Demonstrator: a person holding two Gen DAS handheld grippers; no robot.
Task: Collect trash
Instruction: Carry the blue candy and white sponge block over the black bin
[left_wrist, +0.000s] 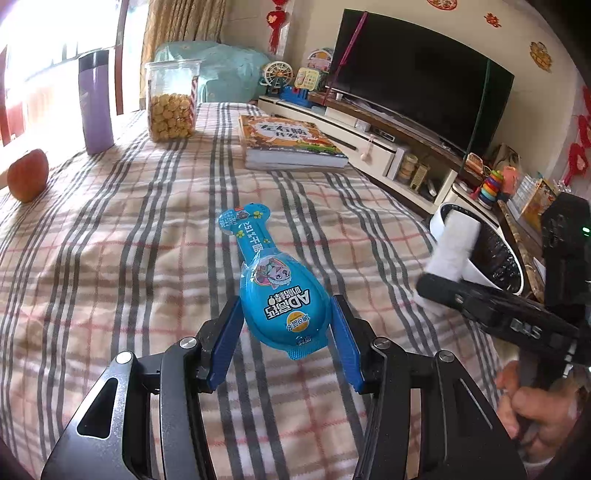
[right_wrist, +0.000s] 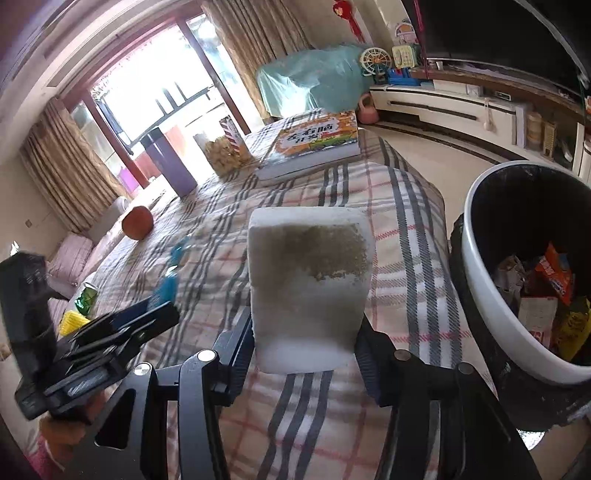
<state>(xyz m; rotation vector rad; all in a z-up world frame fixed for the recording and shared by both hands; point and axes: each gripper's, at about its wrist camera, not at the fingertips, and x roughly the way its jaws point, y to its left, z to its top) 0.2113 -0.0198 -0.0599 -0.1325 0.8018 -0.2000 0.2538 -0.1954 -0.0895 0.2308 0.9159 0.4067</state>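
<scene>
My left gripper (left_wrist: 284, 314) is open, its blue fingers on either side of a blue snack wrapper (left_wrist: 273, 280) that lies on the checked cloth. My right gripper (right_wrist: 304, 332) is shut on a dirty white sponge block (right_wrist: 310, 280), held above the table's right part; it shows in the left wrist view (left_wrist: 448, 251) too. The white trash bin (right_wrist: 491, 295) with a black liner stands to the right of the table, with several wrappers inside. It shows behind the sponge in the left wrist view (left_wrist: 491, 273).
On the checked cloth (left_wrist: 129, 258) stand a purple tumbler (left_wrist: 95, 103), a jar of snacks (left_wrist: 170, 99), a book (left_wrist: 288, 142) and an apple (left_wrist: 28, 179). A green can (right_wrist: 85, 297) and a yellow item (right_wrist: 72, 321) lie at the table's left edge. A TV cabinet (left_wrist: 369, 144) runs behind.
</scene>
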